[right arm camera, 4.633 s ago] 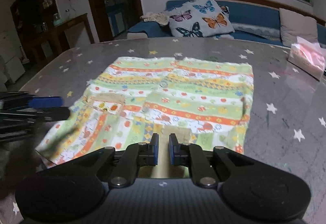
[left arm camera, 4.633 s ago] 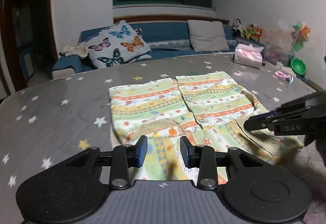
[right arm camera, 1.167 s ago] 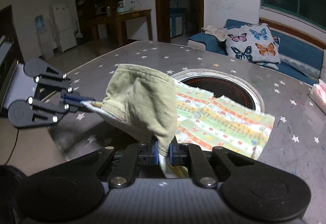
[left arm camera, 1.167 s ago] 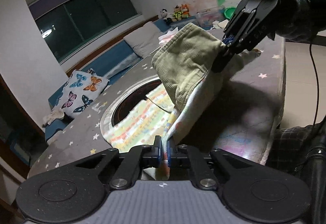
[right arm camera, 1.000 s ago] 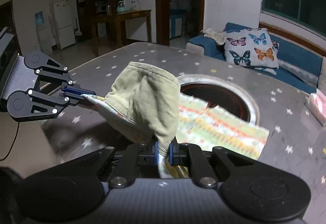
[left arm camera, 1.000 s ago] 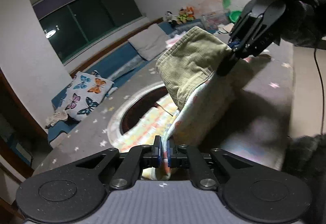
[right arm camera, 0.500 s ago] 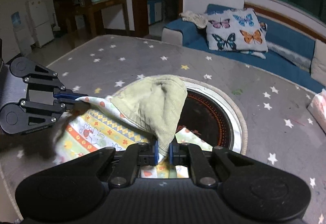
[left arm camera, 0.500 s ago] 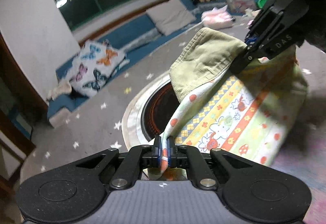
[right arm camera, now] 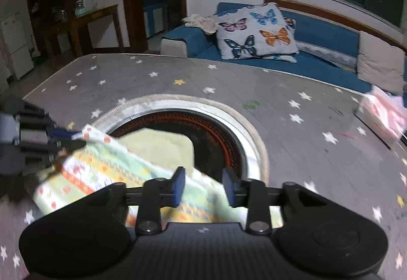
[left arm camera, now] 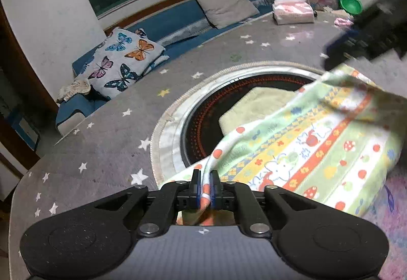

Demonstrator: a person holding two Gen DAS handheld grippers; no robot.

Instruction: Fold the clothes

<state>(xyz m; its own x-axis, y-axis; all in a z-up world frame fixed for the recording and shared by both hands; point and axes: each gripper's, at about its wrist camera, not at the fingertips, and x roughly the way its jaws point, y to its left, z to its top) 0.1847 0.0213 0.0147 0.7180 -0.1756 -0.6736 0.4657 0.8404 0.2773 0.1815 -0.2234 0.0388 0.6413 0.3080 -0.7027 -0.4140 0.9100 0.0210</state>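
A small patterned garment with green, yellow and orange stripes lies doubled over on the grey star-print table, part of it over a round burner ring. Its plain olive-yellow lining shows on the far side. My left gripper is shut on a corner of the garment near me. My right gripper is open just above the garment, which lies under its fingers. In the right wrist view the left gripper still pinches the garment's left corner. In the left wrist view the right gripper is blurred at the upper right.
A round burner ring is set into the grey star-print table. A pink tissue pack lies at the far right. A blue sofa with a butterfly cushion stands behind the table. A green bowl sits far right.
Both grippers have come down and laid the lifted garment over itself on the table. The right gripper has opened and let go of its corner. The left gripper keeps its hold.
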